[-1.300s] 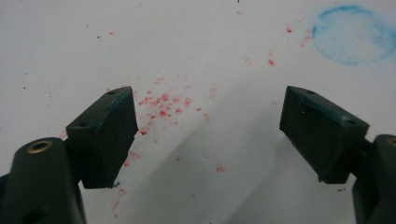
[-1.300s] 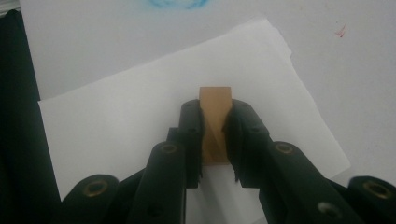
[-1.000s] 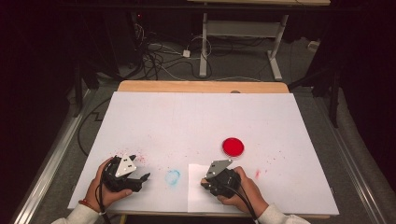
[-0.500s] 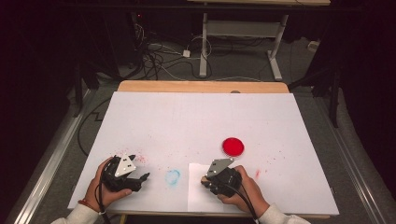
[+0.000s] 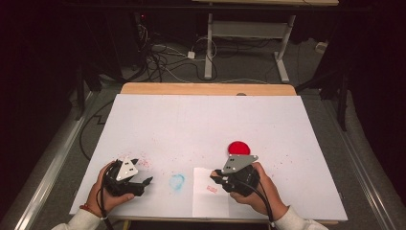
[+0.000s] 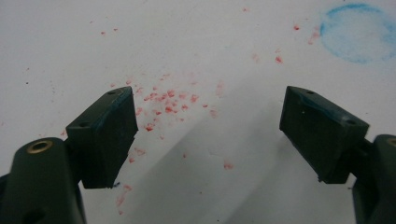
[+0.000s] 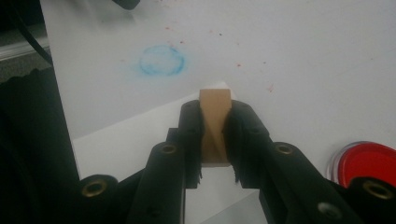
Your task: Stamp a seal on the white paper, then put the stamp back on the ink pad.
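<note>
My right gripper (image 5: 216, 176) hovers over a small white sheet (image 5: 205, 203) near the table's front edge, shut on a small wooden block (image 7: 215, 95) that stands upright between its jaws. A red printed mark (image 5: 211, 189) lies on the sheet just below the block. A round red ink pad (image 5: 238, 147) sits right behind that hand, also at the lower right of the right gripper view (image 7: 369, 161). My left gripper (image 5: 143, 170) rests at the front left, jaws wide apart (image 6: 210, 121) over bare paper with red specks.
White paper covers the table (image 5: 206, 120). A blue ring stain (image 5: 176, 181) lies between the two hands. Red specks dot the cover. The wooden table edge (image 5: 206, 89) runs along the back, with cables and desk legs on the floor beyond.
My right gripper has lifted off the small sheet with the block, and the red mark shows beneath it. The left hand has stayed put.
</note>
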Tool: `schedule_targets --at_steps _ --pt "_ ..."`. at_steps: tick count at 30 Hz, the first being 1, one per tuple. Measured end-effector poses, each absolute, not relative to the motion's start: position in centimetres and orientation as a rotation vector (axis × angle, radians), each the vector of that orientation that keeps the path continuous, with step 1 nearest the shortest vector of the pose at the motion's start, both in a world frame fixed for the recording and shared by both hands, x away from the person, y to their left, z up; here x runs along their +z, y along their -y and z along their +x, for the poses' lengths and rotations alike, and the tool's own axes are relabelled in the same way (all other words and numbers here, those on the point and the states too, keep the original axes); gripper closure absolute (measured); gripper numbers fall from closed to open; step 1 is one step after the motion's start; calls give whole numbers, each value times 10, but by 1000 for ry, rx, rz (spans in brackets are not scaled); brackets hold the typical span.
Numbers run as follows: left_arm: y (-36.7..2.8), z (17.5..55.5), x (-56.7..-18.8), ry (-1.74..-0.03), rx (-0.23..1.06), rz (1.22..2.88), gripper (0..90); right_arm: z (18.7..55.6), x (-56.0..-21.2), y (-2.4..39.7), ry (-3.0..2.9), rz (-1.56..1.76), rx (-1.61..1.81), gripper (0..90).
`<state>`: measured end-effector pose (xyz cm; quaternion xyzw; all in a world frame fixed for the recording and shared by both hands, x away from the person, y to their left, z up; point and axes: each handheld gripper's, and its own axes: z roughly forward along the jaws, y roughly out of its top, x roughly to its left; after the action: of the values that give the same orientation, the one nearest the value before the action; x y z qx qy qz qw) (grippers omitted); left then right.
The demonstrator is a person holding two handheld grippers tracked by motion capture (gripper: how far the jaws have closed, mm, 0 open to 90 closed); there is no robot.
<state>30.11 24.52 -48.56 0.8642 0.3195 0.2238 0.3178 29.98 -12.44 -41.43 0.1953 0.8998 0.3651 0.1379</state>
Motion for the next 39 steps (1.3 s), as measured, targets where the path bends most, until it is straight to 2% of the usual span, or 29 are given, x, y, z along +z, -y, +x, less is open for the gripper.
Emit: schedule_targets --at_steps 22,39 --pt "-246 301 -486 -839 587 2278 182 306 -400 143 -2541 603 1074 760" --pt "-242 299 -486 -821 595 2301 182 332 -399 187 -2422 786 1010 760"
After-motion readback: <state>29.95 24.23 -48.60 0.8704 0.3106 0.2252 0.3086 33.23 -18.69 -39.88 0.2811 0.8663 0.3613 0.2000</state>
